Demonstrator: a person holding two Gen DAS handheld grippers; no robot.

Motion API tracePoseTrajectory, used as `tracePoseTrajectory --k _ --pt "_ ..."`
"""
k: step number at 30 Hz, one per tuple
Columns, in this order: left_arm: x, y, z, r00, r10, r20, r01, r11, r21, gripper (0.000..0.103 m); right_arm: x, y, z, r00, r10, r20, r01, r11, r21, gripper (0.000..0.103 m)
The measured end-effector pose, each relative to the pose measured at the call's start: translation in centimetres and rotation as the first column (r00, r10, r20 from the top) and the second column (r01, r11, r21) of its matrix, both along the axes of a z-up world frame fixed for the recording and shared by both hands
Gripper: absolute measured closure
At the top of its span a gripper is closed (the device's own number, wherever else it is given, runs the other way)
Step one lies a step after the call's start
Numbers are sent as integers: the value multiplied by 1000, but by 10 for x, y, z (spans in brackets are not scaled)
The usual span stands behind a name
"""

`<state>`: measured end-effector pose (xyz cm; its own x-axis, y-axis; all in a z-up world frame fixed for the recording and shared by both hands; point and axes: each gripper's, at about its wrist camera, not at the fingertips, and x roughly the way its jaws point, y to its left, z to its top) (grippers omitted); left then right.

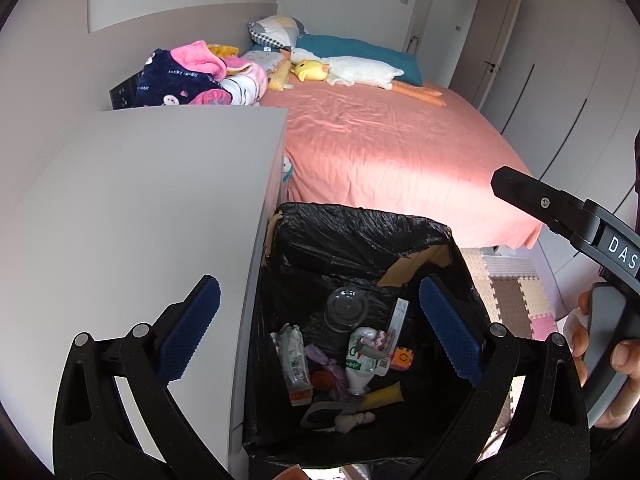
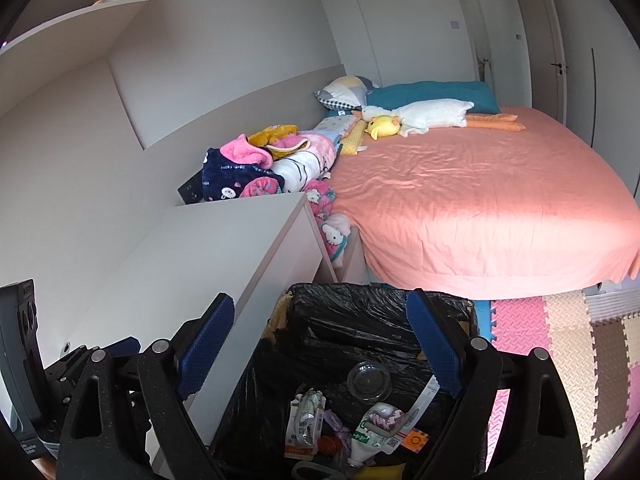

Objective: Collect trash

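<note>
The trash bin (image 1: 360,264) stood on the floor just right of the cabinet (image 1: 140,208), bottle (image 1: 360,364) and cup (image 1: 347,309) inside it, with the bed (image 1: 400,148) behind and floor mats (image 2: 560,344) to its right.

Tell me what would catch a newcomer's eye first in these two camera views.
Probably the black-lined trash bin in the foreground, holding a clear plastic cup, a crushed bottle and wrappers, with the left gripper and right gripper open above it. Behind it spreads the salmon-pink bed, with a white goose plush near the pillows.
</note>
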<state>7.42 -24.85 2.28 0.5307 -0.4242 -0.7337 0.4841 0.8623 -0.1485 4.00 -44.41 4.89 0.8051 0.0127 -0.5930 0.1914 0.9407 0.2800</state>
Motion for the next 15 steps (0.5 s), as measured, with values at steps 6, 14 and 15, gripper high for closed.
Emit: tracePoseTrajectory --k 6,14,15 --pt "-2 -3 4 1000 -11 16 10 1000 10 6 -1 0 2 1000 -1 4 1 1000 -4 15" --pt "-2 -4 4 1000 -11 24 10 1000 21 6 -2 0 3 1000 -2 3 2 1000 -7 15" --pt "-2 -4 3 1000 -10 24 9 1000 21 6 -2 -1 3 1000 -1 3 1 1000 -7 15"
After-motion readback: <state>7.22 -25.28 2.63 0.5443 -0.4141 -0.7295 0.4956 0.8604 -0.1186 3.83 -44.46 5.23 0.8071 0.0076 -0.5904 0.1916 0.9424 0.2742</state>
